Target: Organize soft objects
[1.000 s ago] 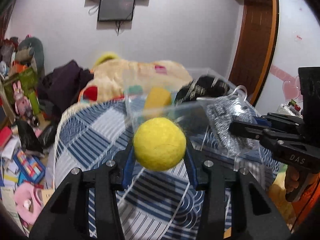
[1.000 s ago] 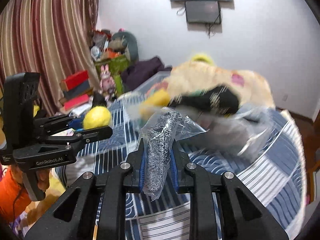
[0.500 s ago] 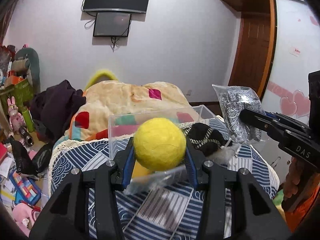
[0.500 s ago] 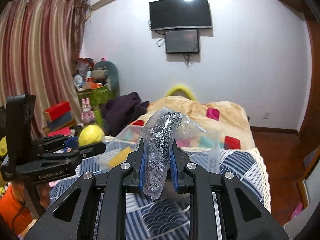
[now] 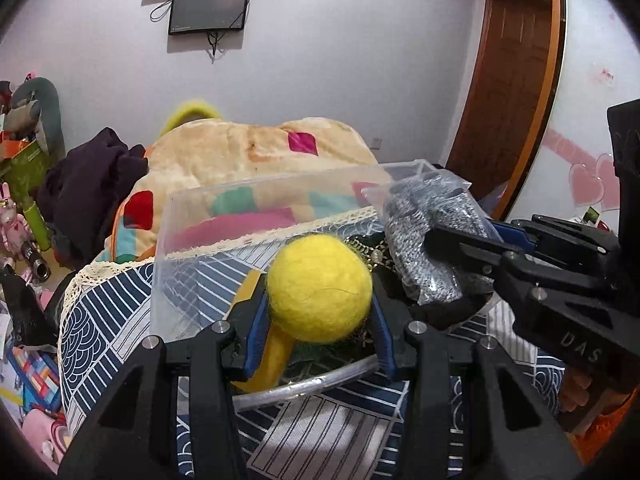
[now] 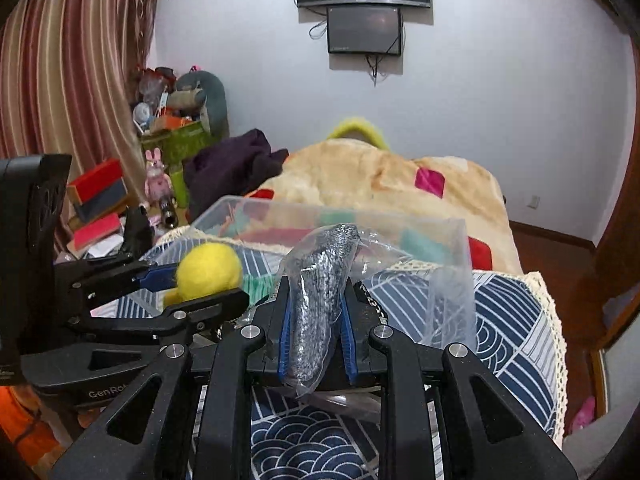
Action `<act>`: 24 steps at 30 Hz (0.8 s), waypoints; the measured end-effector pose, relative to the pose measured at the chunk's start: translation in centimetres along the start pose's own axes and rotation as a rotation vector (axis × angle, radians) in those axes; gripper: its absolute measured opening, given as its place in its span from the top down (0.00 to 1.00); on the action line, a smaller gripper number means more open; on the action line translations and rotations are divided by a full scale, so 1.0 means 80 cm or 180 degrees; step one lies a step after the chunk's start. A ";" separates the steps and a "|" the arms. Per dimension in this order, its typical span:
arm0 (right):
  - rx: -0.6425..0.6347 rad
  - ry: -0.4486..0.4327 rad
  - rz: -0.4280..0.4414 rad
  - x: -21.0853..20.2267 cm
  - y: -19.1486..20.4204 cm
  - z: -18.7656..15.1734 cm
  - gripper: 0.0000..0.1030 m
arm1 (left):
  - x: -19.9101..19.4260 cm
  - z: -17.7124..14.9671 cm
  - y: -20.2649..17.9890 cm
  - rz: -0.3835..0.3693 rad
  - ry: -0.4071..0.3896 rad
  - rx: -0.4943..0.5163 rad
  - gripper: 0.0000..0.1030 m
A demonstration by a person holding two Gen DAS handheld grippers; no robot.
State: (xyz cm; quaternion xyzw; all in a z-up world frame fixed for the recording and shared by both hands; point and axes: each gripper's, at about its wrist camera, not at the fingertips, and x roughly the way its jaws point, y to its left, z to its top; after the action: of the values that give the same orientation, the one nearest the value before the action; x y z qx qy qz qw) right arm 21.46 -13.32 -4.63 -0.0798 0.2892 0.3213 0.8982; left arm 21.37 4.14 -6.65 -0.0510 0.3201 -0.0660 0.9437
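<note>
Only the right wrist view shows the curtain [image 6: 60, 80], while the left gripper [image 5: 318, 320] pinches a yellow ball [image 5: 319, 289] and the right gripper [image 6: 316, 328] pinches a bagged grey cloth [image 6: 320, 292] above the clear bin [image 5: 188, 216], its contents mostly hidden.

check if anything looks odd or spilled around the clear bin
Nothing spilled. The clear bin sits upright on the bed; the yellow felt ball and bagged grey fabric are each gripped above it.

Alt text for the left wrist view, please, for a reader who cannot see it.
The left gripper clamps a yellow felt ball over a clear plastic bin on a blue patterned bedspread. At right, the right gripper holds a bagged grey knit item above the same bin.
</note>
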 end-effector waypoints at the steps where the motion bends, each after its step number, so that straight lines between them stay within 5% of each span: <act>1: -0.0003 0.0013 -0.0002 0.002 -0.002 0.000 0.81 | 0.001 0.000 0.001 0.0008 0.0008 -0.0014 0.57; 8: -0.0072 0.0100 -0.0075 0.001 -0.004 -0.003 0.66 | -0.005 -0.007 0.009 0.0056 0.0038 -0.0069 0.47; 10: -0.0064 0.0098 -0.0129 -0.002 -0.005 -0.002 0.53 | -0.014 -0.009 0.009 0.0054 0.0013 -0.0080 0.46; 17: -0.0045 -0.0110 -0.0204 -0.039 -0.008 0.001 0.36 | -0.064 -0.009 0.012 0.0047 -0.0211 -0.0123 0.28; 24: -0.0027 -0.0509 -0.0128 -0.102 -0.003 0.008 0.34 | -0.140 -0.005 -0.005 0.0084 -0.0673 -0.0033 0.25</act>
State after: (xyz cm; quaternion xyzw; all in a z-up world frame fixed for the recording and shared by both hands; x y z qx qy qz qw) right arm 16.80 -17.61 0.53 -0.0634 0.2135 0.3098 0.9244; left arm 12.29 5.50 -0.22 -0.0583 0.2198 -0.0462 0.9727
